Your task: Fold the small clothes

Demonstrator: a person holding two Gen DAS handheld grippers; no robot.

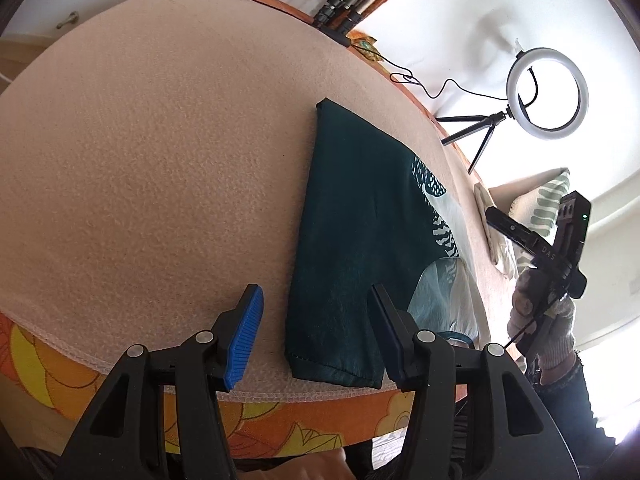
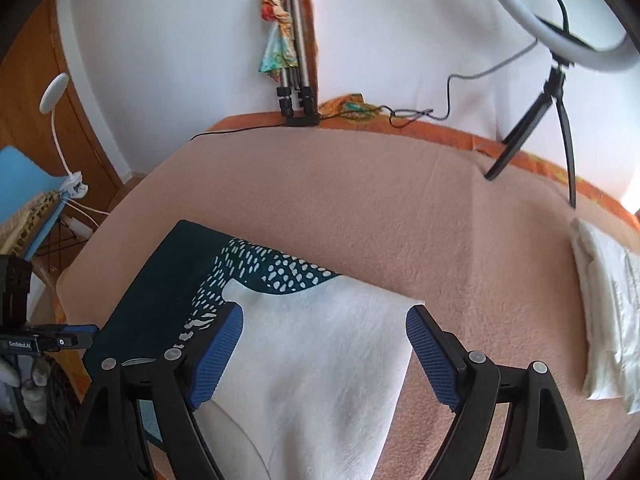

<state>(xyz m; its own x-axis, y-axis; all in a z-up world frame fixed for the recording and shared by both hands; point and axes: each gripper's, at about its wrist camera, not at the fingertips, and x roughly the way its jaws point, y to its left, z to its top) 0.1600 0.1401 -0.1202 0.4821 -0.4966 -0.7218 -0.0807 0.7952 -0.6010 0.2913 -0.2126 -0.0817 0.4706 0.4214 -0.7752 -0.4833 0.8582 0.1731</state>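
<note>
The left gripper [image 1: 316, 332] has its jaws spread wide and holds nothing. Its blue-padded fingers [image 1: 244, 336] hover above the near edge of the table; one finger is over bare blanket, the other over the near end of the folded garment [image 1: 352, 240]. Whether that finger touches the cloth cannot be told.

The right gripper [image 2: 324, 356] is also wide open and empty. Its fingers [image 2: 218, 356] straddle the white part of the garment [image 2: 316, 344] from above, with the cloth's far right corner just beside the right-hand pad.

The garment is a dark teal piece with a white section and a speckled teal-and-white pattern between them. It lies folded into a long strip near the front edge of the table, its teal side to the left and its white side to the right in the right wrist view.

The pink fleece blanket [image 1: 160, 140] covers the table, and an orange flowered cloth [image 1: 44, 364] shows below its stitched near edge. Wide bare blanket stretches to the left of the garment and beyond it toward the far wall.

At the far edge stand a ring light on a small tripod [image 2: 560, 8] and a folded tripod [image 2: 296, 60] leaning on the wall, with a black cable trailing between them. A folded white cloth [image 2: 608, 312] lies on the blanket at the far right, well apart from the garment.
</note>
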